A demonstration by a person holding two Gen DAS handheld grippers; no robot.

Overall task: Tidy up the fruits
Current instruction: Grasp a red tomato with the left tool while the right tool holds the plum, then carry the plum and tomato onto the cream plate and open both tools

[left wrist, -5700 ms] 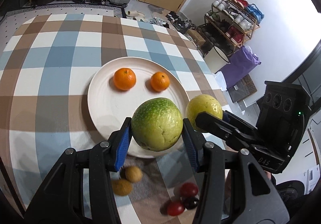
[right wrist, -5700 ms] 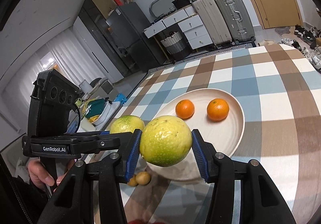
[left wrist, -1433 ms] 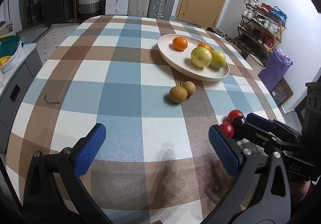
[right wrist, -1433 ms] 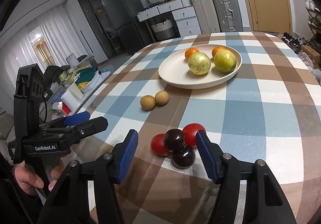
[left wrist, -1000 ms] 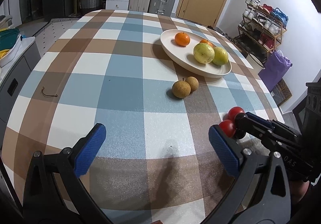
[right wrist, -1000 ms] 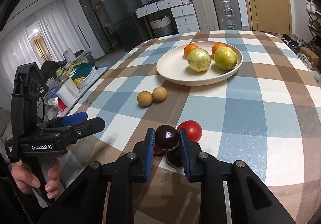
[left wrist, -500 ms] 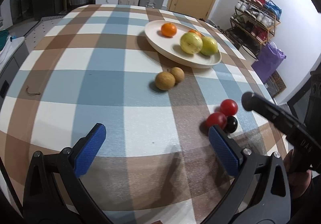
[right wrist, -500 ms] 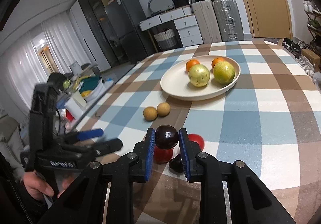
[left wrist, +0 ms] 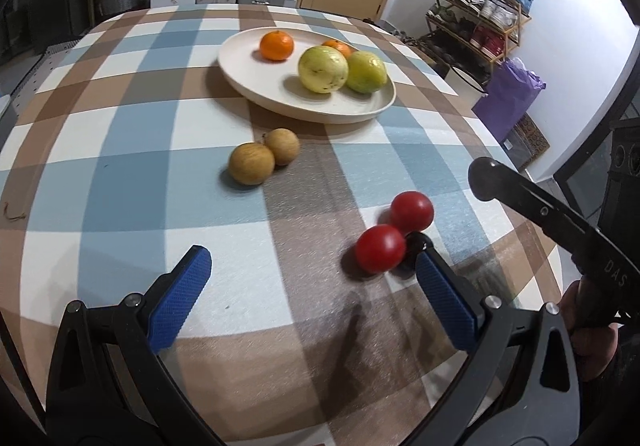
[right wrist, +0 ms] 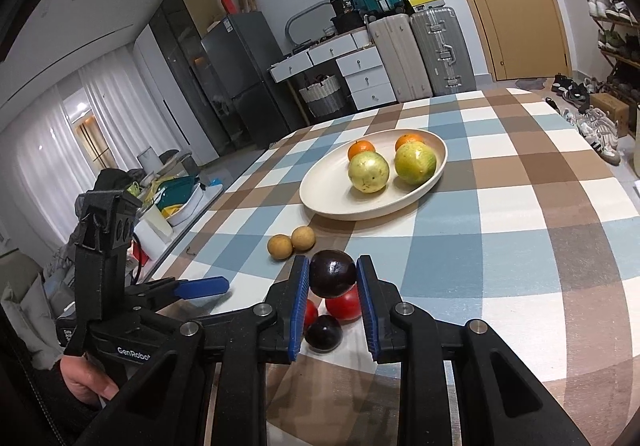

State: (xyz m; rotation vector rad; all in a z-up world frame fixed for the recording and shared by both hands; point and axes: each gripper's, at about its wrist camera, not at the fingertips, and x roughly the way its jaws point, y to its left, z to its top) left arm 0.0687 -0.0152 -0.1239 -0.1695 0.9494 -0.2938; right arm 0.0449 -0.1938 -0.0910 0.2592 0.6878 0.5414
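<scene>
My right gripper is shut on a dark purple fruit and holds it above the table. Below it lie two red fruits and a second dark fruit; they also show in the left wrist view. The cream plate holds two oranges and two yellow-green fruits. Two small brown fruits lie between the plate and the red ones. My left gripper is open and empty, low over the table's near edge. The right gripper's arm shows at the right of the left wrist view.
The checked tablecloth covers a round table. Suitcases and drawers stand behind it, a shoe rack and a purple bag to the right. A cluttered low surface lies off the table's left edge.
My right gripper closed on the dark purple fruit and lifted it off the pile. My left gripper stayed open and shifted slightly toward the red fruits.
</scene>
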